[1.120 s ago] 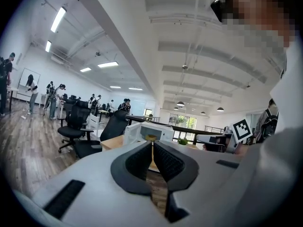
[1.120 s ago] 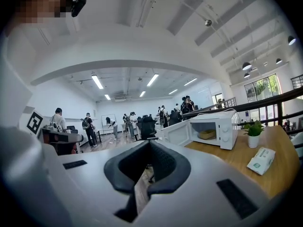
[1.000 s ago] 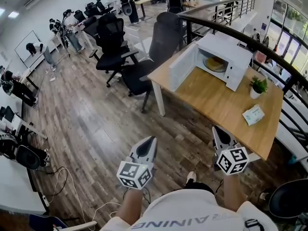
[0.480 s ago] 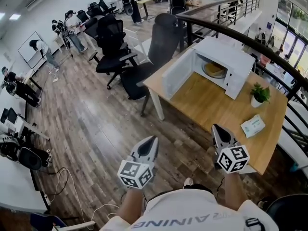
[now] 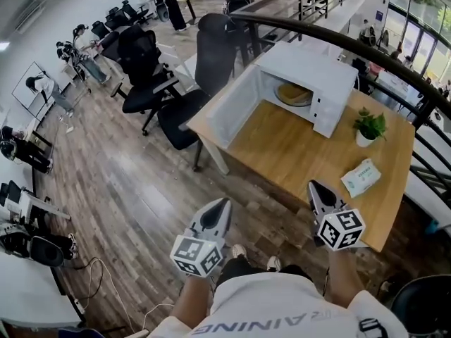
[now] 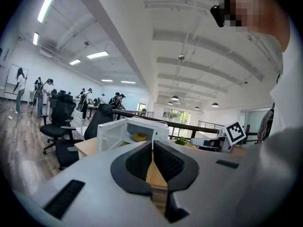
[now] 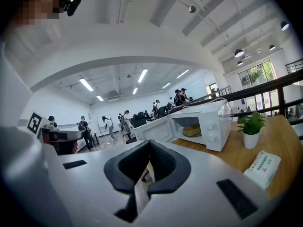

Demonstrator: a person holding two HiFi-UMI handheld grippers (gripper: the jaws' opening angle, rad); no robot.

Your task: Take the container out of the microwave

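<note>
A light wooden desk (image 5: 303,153) stands by a dark railing, with a black office chair (image 5: 211,51) at its far side. At the desk's far end sits a white microwave (image 5: 313,69), its door (image 5: 236,108) swung wide open. Both tools hang over the wood floor on the near side of the desk, well apart from the microwave: the left gripper (image 5: 217,213) has its jaws pressed together on nothing, and the right gripper (image 5: 318,192), near the desk's front edge, likewise has its jaws closed and empty. The shallow yellowish container (image 5: 292,94) rests inside the microwave cavity. A small green plant in a white pot (image 5: 368,127) stands just beside the microwave, and a pale flat tissue pack (image 5: 361,177) lies nearer.
</note>
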